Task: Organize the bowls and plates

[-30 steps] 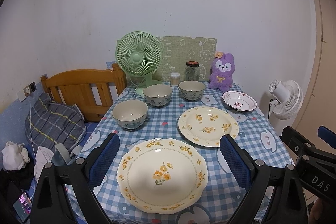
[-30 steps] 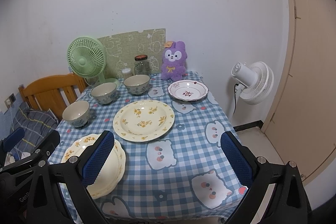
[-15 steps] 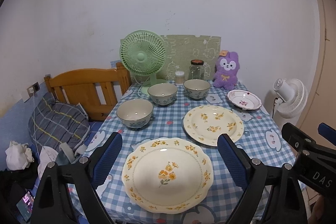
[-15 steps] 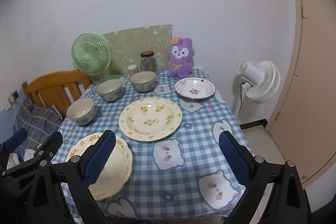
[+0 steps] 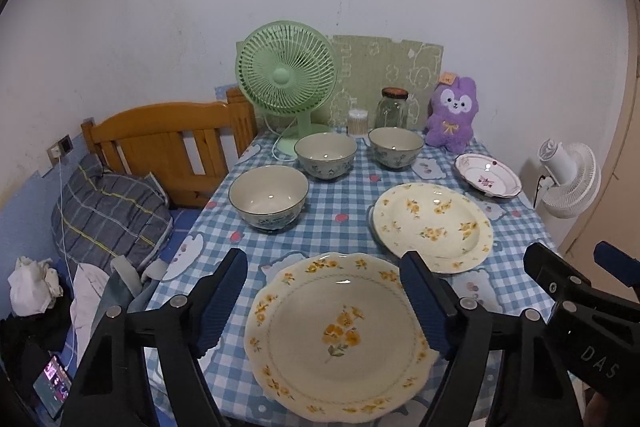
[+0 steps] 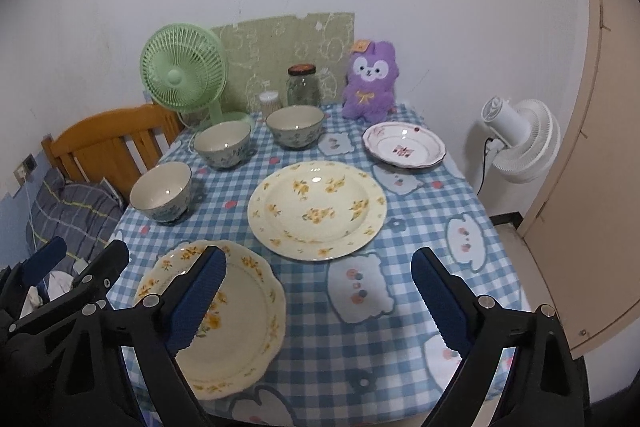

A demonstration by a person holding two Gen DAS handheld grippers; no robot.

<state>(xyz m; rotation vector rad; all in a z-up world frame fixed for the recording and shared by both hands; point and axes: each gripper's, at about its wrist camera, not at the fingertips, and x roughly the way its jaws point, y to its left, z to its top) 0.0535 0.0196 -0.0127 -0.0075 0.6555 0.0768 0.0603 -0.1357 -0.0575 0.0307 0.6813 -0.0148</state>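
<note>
The left tool [image 5: 324,301] is hanging over the scalloped cream plate with yellow flowers [image 5: 340,337] at the bench's [image 5: 336,203] near edge, jaws spread and closing, not touching it. The right tool [image 6: 318,293] is closing over bare checked cloth. Only the left view is showing a phone [image 5: 53,389] lying on the bed.
</note>
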